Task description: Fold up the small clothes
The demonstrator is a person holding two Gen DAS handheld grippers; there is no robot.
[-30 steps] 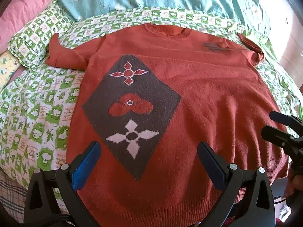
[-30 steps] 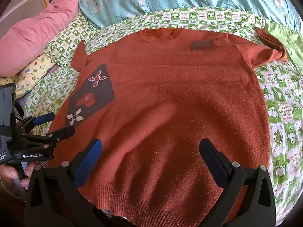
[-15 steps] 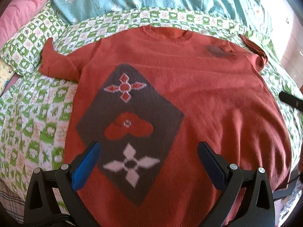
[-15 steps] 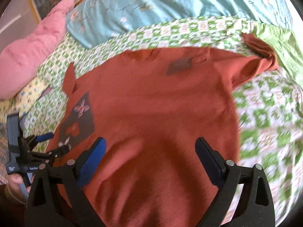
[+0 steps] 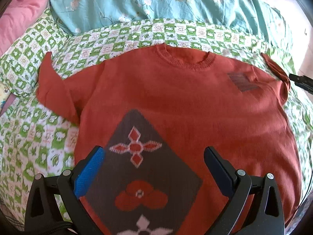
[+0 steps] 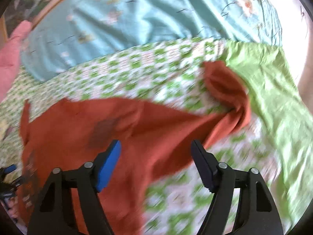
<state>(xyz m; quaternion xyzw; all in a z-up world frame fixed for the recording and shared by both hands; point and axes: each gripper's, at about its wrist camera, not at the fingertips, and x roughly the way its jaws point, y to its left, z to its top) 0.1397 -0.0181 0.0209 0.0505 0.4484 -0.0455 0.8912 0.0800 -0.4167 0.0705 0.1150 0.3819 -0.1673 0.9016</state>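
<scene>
A rust-red knit sweater (image 5: 185, 105) lies flat, front up, on the bed, collar at the far side. It has a dark diamond patch (image 5: 140, 168) with flower shapes and a small dark label (image 5: 241, 81). My left gripper (image 5: 154, 168) is open and empty, hovering over the diamond patch. My right gripper (image 6: 156, 162) is open and empty over the sweater's (image 6: 121, 129) right shoulder, near its crumpled right sleeve (image 6: 228, 90). The right gripper's tip also shows at the right edge of the left wrist view (image 5: 301, 81). The right wrist view is blurred.
The sweater lies on a green-and-white checked bedspread (image 5: 35, 137). A teal floral quilt (image 5: 156, 2) is bunched behind it, a pink pillow (image 5: 17, 13) at far left. A plain light-green cloth (image 6: 273, 98) lies right of the sleeve.
Both grippers have moved forward up the sweater toward the collar. The right gripper has swung right toward the right sleeve. Both jaws stay open.
</scene>
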